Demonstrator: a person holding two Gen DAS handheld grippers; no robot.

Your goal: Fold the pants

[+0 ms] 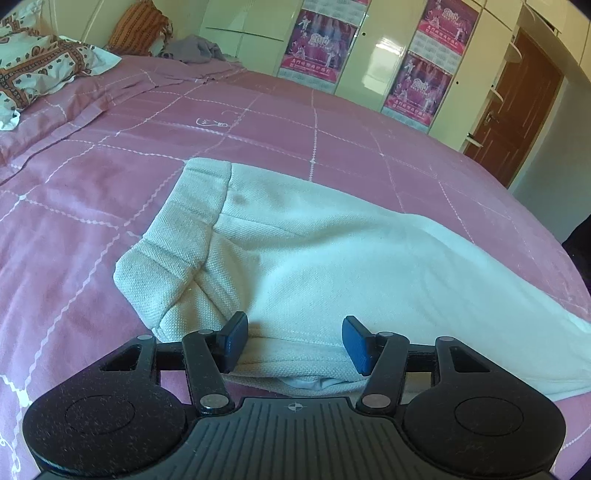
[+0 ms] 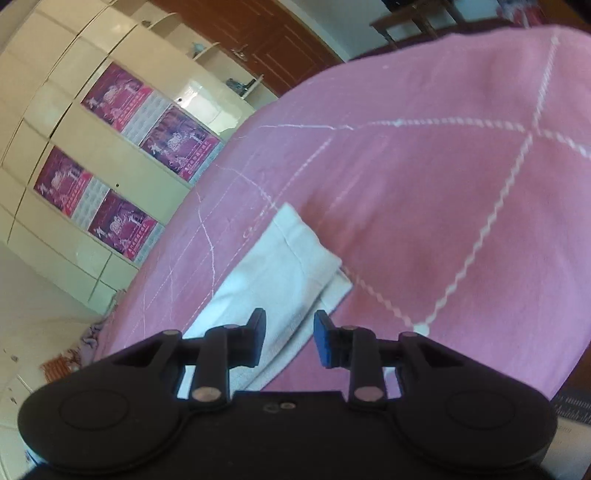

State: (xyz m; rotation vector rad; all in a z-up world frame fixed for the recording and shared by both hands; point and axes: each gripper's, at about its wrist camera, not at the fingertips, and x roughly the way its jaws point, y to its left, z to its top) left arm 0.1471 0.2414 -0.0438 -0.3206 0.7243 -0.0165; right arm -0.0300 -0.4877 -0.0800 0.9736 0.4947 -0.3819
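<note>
Cream pants [image 1: 314, 251] lie flat on the pink bedspread [image 1: 258, 122], doubled over, with the waistband [image 1: 184, 236] at the left. My left gripper [image 1: 295, 341] hovers open at the pants' near edge; fabric lies under and between its blue pads [image 1: 236, 339] without being pinched. In the right wrist view, which is rolled sideways, the pants' leg end [image 2: 288, 258] lies on the bedspread [image 2: 443, 184]. My right gripper [image 2: 290, 334] is just above that leg, with a narrow gap between its jaws and nothing clamped in them.
A cream wardrobe [image 1: 376, 62] with pink posters and a brown door [image 1: 517, 103] stand beyond the bed's far side. A patterned pillow [image 1: 37, 70], an orange cushion [image 1: 140, 29] and a purple cloth [image 1: 195, 48] lie at the head. Floor [image 2: 37, 295] shows left of the bed.
</note>
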